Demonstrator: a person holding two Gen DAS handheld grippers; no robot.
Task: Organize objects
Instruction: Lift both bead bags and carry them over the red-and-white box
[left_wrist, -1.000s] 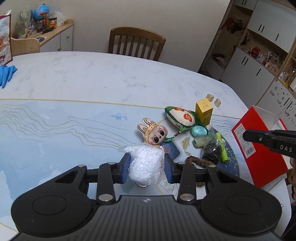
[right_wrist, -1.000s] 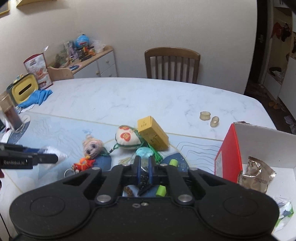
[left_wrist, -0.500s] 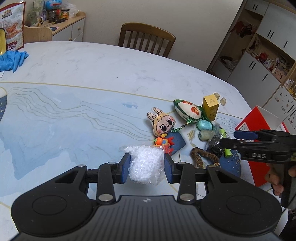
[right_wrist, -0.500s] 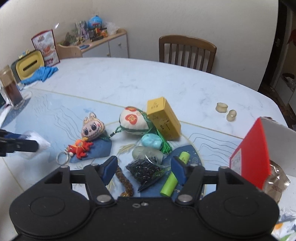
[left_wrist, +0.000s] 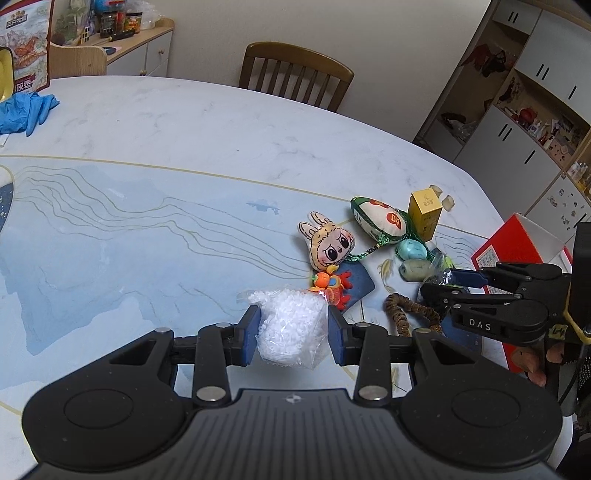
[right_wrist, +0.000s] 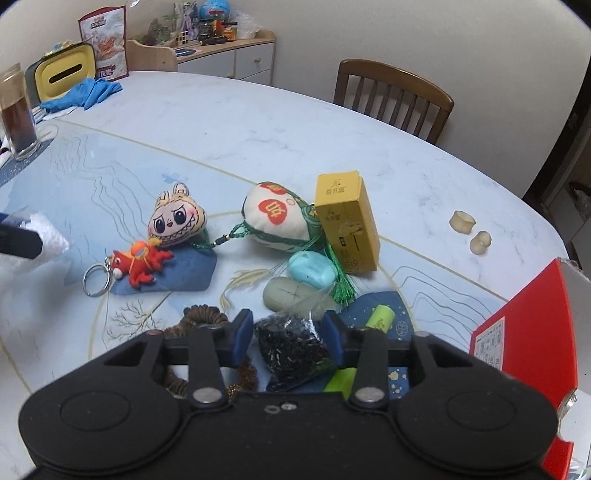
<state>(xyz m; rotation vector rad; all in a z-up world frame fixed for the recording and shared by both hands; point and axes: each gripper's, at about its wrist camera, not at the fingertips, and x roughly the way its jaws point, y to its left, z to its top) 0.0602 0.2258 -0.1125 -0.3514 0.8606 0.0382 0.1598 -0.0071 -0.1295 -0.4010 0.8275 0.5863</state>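
- Left gripper (left_wrist: 293, 330) is clamped on the bag of white beads (left_wrist: 291, 328), held clear of the table (left_wrist: 184, 129) near its front edge, left of the clutter.
- Right gripper (right_wrist: 291, 341) straddles the bag of dark beads (right_wrist: 291, 345); its fingers (right_wrist: 242, 341) are closing, and I judge they are not yet pressing on the bag.
- That bag lies toward the table's right end, between the brown bead string (right_wrist: 205, 317) and the green tube (right_wrist: 380, 318).
- To do this well: close on the bulky middle, not the loose plastic, and keep the lower finger off the bead string.
- Lift straight up before heading for the red box (right_wrist: 524, 332); the pale stone (right_wrist: 288, 293) sits just beyond.
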